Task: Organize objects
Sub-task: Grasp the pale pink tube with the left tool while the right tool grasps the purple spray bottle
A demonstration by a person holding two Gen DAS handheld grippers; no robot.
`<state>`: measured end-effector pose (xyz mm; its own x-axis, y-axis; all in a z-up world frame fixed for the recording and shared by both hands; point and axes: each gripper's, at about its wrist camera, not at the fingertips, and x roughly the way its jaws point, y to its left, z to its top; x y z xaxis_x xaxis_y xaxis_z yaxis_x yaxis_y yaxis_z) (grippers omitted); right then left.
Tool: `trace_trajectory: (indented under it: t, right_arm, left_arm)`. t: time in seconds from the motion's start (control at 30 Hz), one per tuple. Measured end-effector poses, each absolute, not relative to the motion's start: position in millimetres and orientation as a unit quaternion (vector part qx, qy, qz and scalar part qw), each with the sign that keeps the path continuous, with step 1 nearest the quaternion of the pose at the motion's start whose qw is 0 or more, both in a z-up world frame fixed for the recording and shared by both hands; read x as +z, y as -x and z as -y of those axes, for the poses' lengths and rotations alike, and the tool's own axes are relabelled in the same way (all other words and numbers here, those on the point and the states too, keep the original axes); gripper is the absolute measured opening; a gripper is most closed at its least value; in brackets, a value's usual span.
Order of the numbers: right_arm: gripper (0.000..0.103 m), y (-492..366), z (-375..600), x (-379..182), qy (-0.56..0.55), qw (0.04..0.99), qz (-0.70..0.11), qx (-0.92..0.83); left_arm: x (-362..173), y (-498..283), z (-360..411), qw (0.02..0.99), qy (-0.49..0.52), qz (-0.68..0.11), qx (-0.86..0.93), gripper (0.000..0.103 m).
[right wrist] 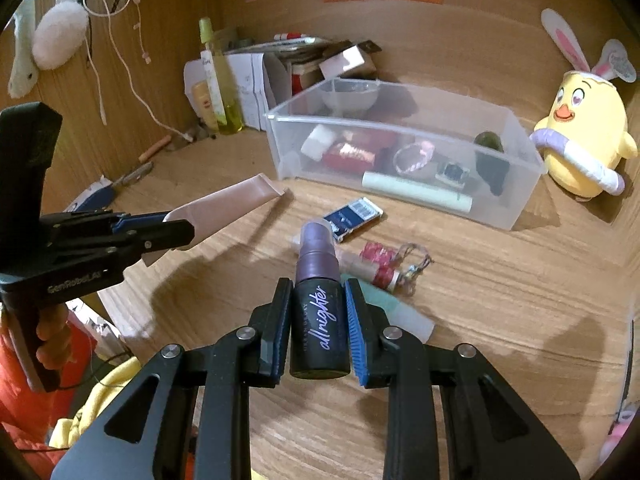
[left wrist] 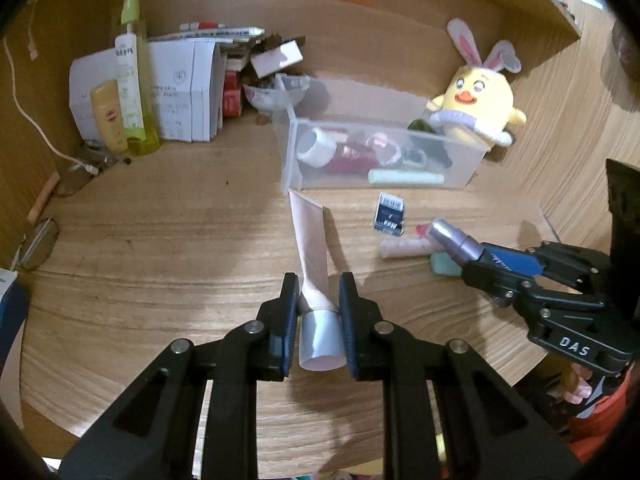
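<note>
My left gripper (left wrist: 319,296) is shut on a pink tube (left wrist: 310,240) near its silver cap (left wrist: 320,340), held above the wooden desk; the tube also shows in the right wrist view (right wrist: 232,204). My right gripper (right wrist: 318,298) is shut on a purple spray bottle (right wrist: 318,320) labelled "all nighter", seen from the left wrist too (left wrist: 456,240). A clear plastic bin (right wrist: 516,200) holding several cosmetics stands beyond both; it also shows in the left wrist view (left wrist: 290,152). Loose on the desk lie a dark blue packet (right wrist: 352,216), a red-patterned small tube (right wrist: 378,264) and a mint tube (right wrist: 400,314).
A yellow plush chick (right wrist: 580,136) with bunny ears stands right of the bin. Bottles (left wrist: 132,80), white boxes (left wrist: 184,88) and papers crowd the back left corner. A white cable (left wrist: 28,112) hangs along the left wall. A small mirror (left wrist: 38,244) lies at the left.
</note>
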<state>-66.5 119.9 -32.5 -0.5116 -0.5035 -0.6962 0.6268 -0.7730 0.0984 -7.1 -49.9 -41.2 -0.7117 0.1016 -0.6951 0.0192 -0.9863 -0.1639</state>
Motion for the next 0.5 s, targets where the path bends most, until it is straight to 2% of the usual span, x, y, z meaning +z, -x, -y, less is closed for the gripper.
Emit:
trace_trajectory:
  t: [0.5]
  right_arm:
    - [0.023,77.3,-129.7,-1.9,-0.327,0.329,-0.065,-0.883]
  left_arm:
    - [-4.4,-1.6,32.9,0.022,0.342,0.078,0.936,0.019]
